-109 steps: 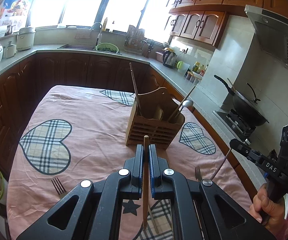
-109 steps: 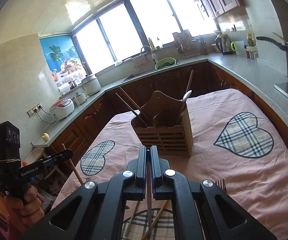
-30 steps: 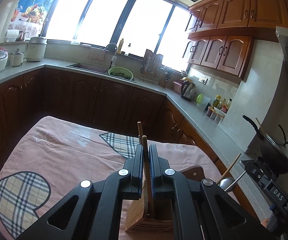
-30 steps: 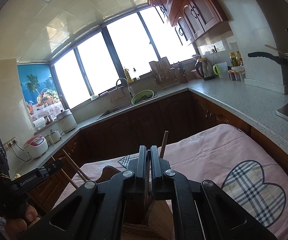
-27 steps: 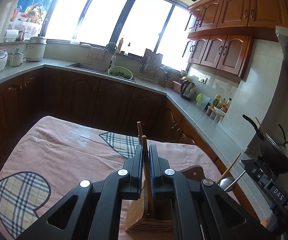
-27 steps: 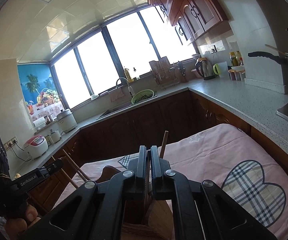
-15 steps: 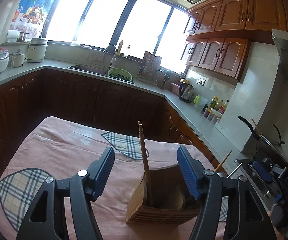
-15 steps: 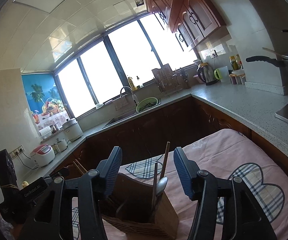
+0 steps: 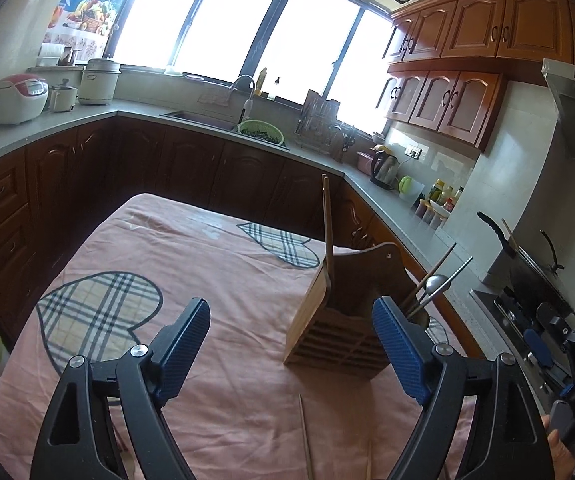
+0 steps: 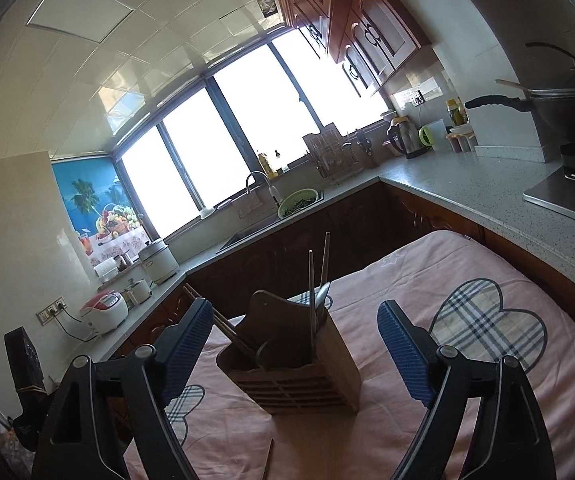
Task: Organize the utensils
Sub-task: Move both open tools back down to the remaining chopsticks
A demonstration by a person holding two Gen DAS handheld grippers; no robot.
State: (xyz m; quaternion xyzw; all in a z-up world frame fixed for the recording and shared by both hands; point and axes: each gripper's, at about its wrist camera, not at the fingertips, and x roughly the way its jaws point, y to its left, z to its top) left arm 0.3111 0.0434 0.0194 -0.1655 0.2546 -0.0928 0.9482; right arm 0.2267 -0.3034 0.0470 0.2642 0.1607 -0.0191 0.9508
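So both grippers are hanging over the pink tablecloth (image 9: 215,264) with the plaid hearts, and the wooden utensil holder (image 9: 339,340) sits on it as the main landmark. The left gripper (image 9: 291,344) has just been opening its jaws and they stand wide apart with nothing between the pads; the holder is just ahead of it, a bit to the right. Same for the right gripper (image 10: 295,348): jaws just been opening, spread wide, nothing pinched, holder (image 10: 299,376) straight ahead. Inside the holder, chopsticks (image 9: 327,224) stand up at its left end, and a spoon (image 9: 435,282) plus more sticks lean out at the right end. A couple of loose chopsticks (image 9: 305,436) lie on the cloth in front of the holder.
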